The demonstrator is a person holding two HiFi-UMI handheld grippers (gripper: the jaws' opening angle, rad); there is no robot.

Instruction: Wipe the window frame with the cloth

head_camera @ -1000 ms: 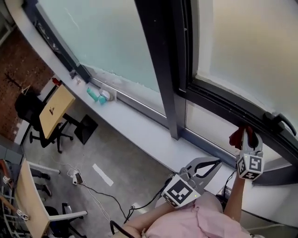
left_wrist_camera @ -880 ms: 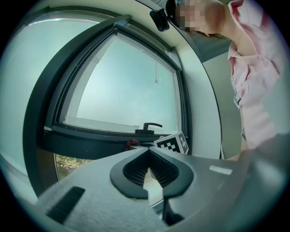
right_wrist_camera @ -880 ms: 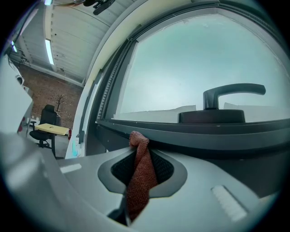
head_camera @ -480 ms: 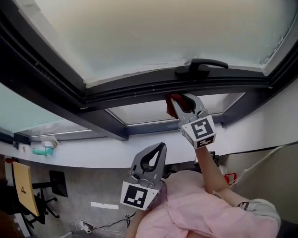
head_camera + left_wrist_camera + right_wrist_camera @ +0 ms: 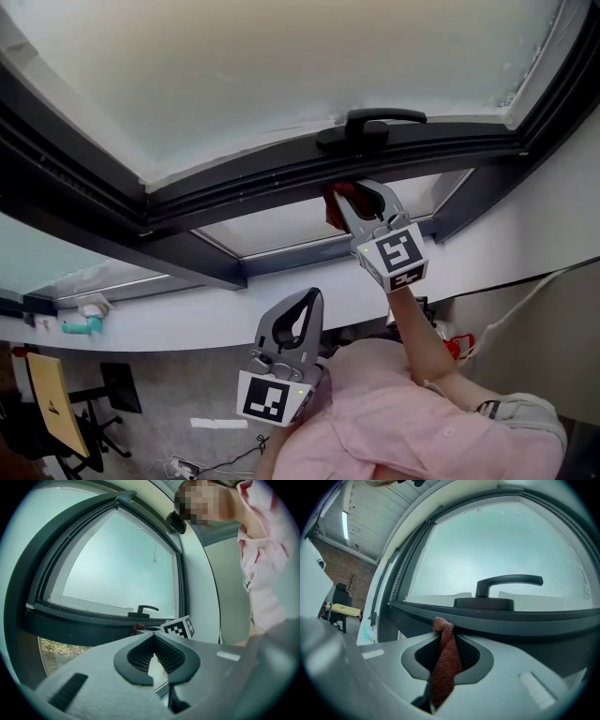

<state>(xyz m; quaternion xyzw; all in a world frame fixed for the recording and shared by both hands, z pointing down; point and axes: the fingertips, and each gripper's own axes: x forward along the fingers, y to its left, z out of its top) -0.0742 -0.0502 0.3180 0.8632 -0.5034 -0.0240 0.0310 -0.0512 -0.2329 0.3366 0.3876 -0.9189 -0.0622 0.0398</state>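
1. Window handle (image 5: 375, 127): dark lever on a dark base plate, mounted on the lower rail of the window frame (image 5: 262, 183). Frosted pale glass lies above the handle.

2. Window frame: dark metal, running left and right from the handle; a second, lower pane sits beneath the handle's rail.

3. Right gripper (image 5: 349, 199): raised just below the handle, tips at the underside of the rail. Jaws clenched on the cloth (image 5: 335, 201). Its marker cube sits further below the handle, above a bare forearm.

4. Cloth: reddish-brown, coarse weave. In the right gripper view it (image 5: 443, 665) runs up between the ribbed pads, and its bunched top end touches the frame edge directly below and left of the handle (image 5: 506, 585).

5. Left gripper (image 5: 308, 299): held well below the handle and to its left, apart from the frame, close to the pink shirt (image 5: 403, 427). In the left gripper view its jaws (image 5: 153, 641) are closed tip to tip with nothing between them.

6. Teal object (image 5: 80, 325): lies on the white sill, far below and left of the handle; kind not discernible.
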